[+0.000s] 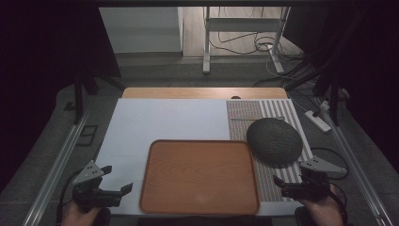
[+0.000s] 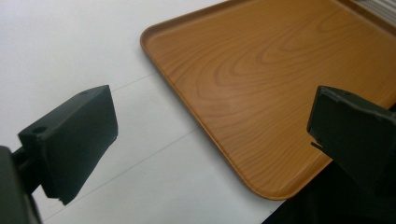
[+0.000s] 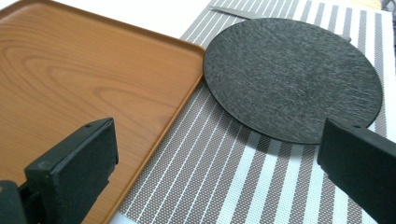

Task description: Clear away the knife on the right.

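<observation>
A wooden tray (image 1: 199, 175) lies empty at the front middle of the white table; its near left corner fills much of the left gripper view (image 2: 261, 88), and its right rim crosses the right gripper view (image 3: 84, 79). To its right a round dark textured plate (image 1: 274, 141) rests on a striped placemat (image 1: 282, 181), seen close in the right gripper view (image 3: 292, 77). My left gripper (image 1: 117, 181) is held at the table's front left corner, open, with nothing between its jaws (image 2: 210, 140). My right gripper (image 1: 281, 184) hovers over the mat's front edge, open and empty (image 3: 217, 158).
The white table top (image 1: 164, 120) stretches behind the tray, with a wooden strip (image 1: 202, 92) along its far edge. A metal frame and loose cables (image 1: 244, 44) stand on the floor beyond. Rails (image 1: 61, 155) run along both sides of the table.
</observation>
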### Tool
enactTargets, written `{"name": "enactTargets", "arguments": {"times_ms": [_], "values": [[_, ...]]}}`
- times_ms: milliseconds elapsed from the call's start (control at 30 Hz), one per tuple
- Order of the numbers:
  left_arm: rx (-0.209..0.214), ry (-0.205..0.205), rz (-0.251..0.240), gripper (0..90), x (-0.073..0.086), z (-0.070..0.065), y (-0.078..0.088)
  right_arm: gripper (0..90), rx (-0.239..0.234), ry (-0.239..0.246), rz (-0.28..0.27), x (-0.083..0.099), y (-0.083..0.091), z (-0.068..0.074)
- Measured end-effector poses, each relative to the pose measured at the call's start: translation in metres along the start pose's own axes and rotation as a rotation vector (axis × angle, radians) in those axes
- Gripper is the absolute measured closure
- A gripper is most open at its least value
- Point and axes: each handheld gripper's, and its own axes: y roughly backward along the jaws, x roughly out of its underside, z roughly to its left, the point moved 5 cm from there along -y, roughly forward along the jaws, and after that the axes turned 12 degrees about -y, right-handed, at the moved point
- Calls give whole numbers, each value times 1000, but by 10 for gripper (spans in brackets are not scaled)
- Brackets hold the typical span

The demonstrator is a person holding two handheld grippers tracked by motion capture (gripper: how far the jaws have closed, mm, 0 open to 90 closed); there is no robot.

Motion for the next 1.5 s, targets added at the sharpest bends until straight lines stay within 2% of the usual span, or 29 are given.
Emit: {"name": "enactTargets", "arguments": {"times_ms": [167,300,433,633,1033,1233,1500], "values": [[20,13,-11,18,-1,1,0,0,2,-5,11,1,-1,-1],[21,2,-3,19,-1,1,-2,0,4,-29,5,1,1,-4],[23,1,-7,19,-1,1,-1,0,5,-35,10,1,1,-4],[26,2,-8,18,-1,1,-1,0,-3,-5,27,2,-1,-1],[22,5,-18,17,-1,1,0,0,-5,25,41,2,-2,2],[21,8,-21,16,-1,2,0,0,-5,49,5,-3,-2,4],[20,0,-9,16,-1,1,-1,0,-12,83,6,-6,-7,9]]}}
